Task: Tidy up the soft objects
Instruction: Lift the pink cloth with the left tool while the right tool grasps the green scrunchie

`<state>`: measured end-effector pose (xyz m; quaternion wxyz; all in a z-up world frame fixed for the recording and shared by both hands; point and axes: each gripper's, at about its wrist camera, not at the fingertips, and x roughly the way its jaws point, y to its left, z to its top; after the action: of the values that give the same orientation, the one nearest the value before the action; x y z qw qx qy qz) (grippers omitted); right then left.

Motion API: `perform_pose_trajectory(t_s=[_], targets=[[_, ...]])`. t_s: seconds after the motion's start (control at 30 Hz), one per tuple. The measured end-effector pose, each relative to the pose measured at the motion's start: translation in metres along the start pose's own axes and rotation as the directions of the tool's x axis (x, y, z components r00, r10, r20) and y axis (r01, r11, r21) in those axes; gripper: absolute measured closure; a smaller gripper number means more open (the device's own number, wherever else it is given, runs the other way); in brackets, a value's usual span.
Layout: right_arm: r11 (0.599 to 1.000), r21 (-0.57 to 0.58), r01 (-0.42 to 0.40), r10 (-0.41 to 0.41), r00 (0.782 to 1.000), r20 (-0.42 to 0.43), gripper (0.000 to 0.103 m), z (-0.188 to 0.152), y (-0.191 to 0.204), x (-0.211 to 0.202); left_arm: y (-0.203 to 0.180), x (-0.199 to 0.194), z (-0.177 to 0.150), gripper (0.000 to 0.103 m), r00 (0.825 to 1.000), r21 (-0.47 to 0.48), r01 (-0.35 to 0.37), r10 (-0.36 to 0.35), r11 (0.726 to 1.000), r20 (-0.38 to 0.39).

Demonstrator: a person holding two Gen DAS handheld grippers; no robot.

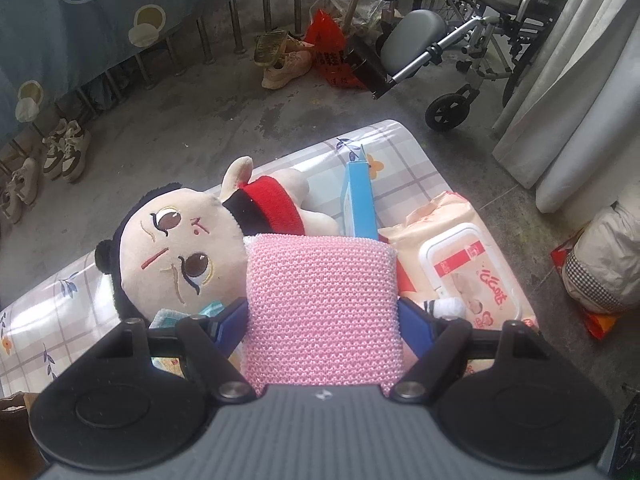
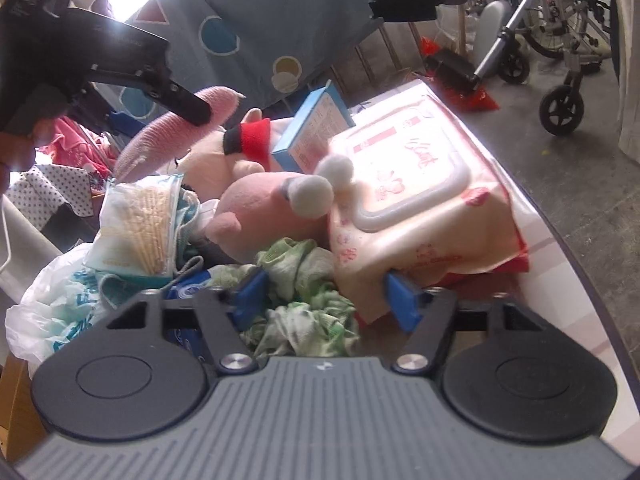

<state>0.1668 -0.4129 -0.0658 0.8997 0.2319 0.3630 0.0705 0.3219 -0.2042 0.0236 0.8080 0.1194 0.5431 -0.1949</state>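
Note:
My left gripper (image 1: 322, 312) is shut on a pink knitted sponge pad (image 1: 320, 304) and holds it above the table; from the right wrist view the pad (image 2: 168, 132) hangs in that gripper (image 2: 188, 108). Behind it lies a plush doll (image 1: 180, 248) with a red and black scarf. My right gripper (image 2: 324, 296) is open, low over a crumpled green and white cloth (image 2: 308, 304), its right finger against a wet wipes pack (image 2: 416, 208). A pink plush toy (image 2: 264, 208) with white pom-poms lies just beyond.
A blue carton (image 1: 360, 200) stands beside the doll, and a bag of cotton swabs (image 2: 140, 224) and a plastic bag (image 2: 60, 304) lie left. The table's checked cloth (image 1: 400, 152) ends near a wheelchair (image 1: 480, 40). Shoes (image 1: 284, 68) lie on the floor.

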Motion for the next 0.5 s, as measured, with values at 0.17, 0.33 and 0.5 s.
perform_pose_trajectory(t_s=[0.17,0.33,0.5], targets=[[0.997,0.044,-0.057,0.059,0.998,-0.025,0.084,-0.007,-0.005,-0.006,-0.005,-0.018,-0.009,0.023,0.999,-0.015,0.016,-0.016,1.0,0.027],[0.989,0.098,-0.108,0.112,0.993,-0.037,0.087,-0.015,-0.009,-0.023,-0.007,-0.039,-0.021,0.023,0.999,-0.033,0.022,-0.021,0.999,0.044],[0.98,0.141,-0.14,0.151,0.986,-0.072,0.088,-0.033,-0.016,-0.054,-0.005,-0.074,-0.035,0.023,0.997,-0.055,0.033,-0.028,0.998,0.078]])
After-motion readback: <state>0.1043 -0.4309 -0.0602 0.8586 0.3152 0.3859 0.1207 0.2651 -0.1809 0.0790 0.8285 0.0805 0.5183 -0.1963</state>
